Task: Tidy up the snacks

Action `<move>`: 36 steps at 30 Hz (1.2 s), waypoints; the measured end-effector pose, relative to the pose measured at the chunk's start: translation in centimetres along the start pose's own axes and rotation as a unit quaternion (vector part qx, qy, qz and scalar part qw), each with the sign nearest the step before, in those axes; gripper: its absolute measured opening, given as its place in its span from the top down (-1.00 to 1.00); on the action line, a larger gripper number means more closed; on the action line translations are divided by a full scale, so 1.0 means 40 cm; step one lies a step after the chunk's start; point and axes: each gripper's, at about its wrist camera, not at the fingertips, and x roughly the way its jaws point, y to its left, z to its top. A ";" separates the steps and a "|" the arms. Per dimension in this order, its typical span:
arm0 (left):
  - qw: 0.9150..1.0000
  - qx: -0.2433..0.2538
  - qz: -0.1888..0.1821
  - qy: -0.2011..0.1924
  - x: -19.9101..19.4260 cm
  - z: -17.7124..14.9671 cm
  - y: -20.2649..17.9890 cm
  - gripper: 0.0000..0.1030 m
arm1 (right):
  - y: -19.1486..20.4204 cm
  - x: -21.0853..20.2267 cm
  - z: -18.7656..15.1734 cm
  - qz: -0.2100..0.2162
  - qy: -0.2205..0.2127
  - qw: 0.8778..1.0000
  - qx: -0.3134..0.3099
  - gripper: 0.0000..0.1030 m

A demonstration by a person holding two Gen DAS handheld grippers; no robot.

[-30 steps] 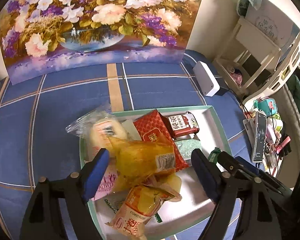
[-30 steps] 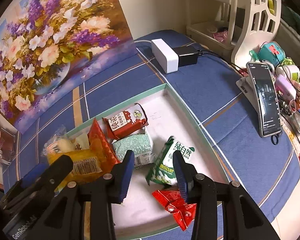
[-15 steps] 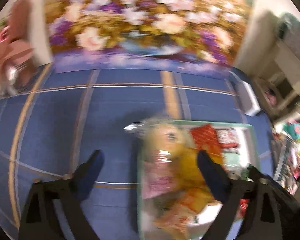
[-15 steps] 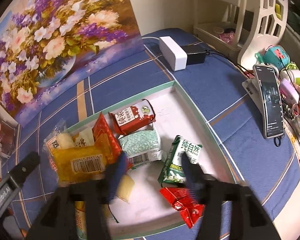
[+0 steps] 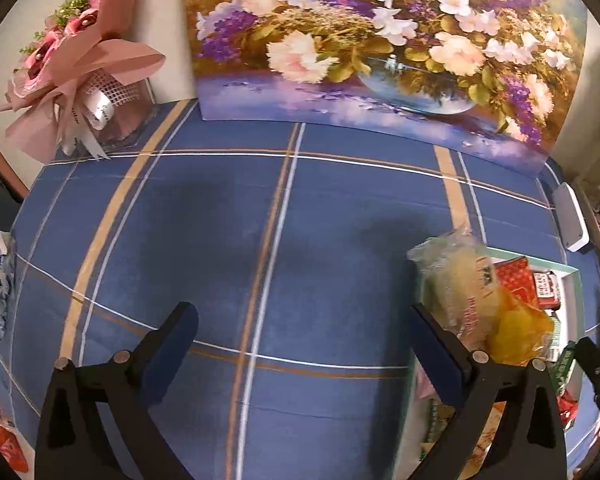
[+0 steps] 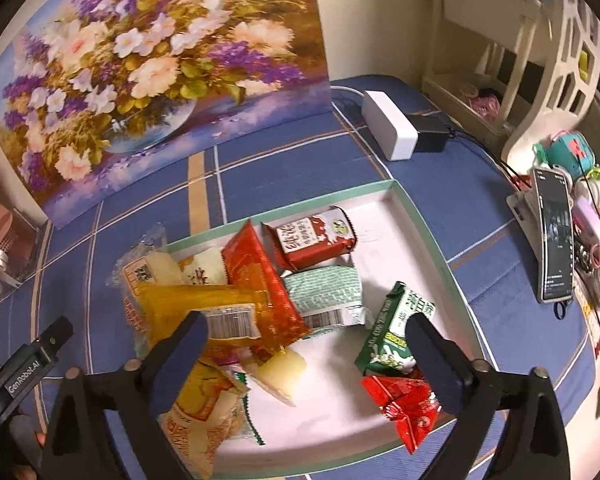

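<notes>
Hovering over bare blue cloth (image 5: 220,240), left tool (image 5: 300,344) still spreading, gripping nothing. Spreading too over the tray (image 6: 420,216), right tool (image 6: 306,350), pinching nothing. Lying heaped in that tray: snacks (image 6: 260,280), green pack (image 6: 396,328) and red pack (image 6: 404,404) nearest the right finger.

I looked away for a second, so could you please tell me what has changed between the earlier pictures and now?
The left gripper has swung off the tray and now hangs over bare blue cloth, empty. The right gripper is opening; the green biscuit pack it was closed around now lies free in the tray. The other snacks and the flower painting have not moved.
</notes>
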 end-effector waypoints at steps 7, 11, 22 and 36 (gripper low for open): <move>0.999 -0.002 0.049 -0.021 -0.033 -0.008 0.043 -0.98 | 0.036 -0.022 -0.013 0.004 -0.016 1.000 -0.016 -1.00; 0.998 0.000 0.056 -0.031 -0.068 -0.014 0.063 -0.98 | 0.057 -0.040 -0.029 0.012 -0.022 0.999 -0.024 -1.00; 0.994 0.030 0.096 -0.041 -0.174 -0.086 0.094 -0.98 | 0.112 -0.116 -0.108 0.010 -0.043 0.997 -0.071 -1.00; 0.998 0.027 0.055 -0.016 -0.215 -0.209 0.126 -0.98 | 0.141 -0.164 -0.225 0.000 -0.048 0.993 -0.112 -1.00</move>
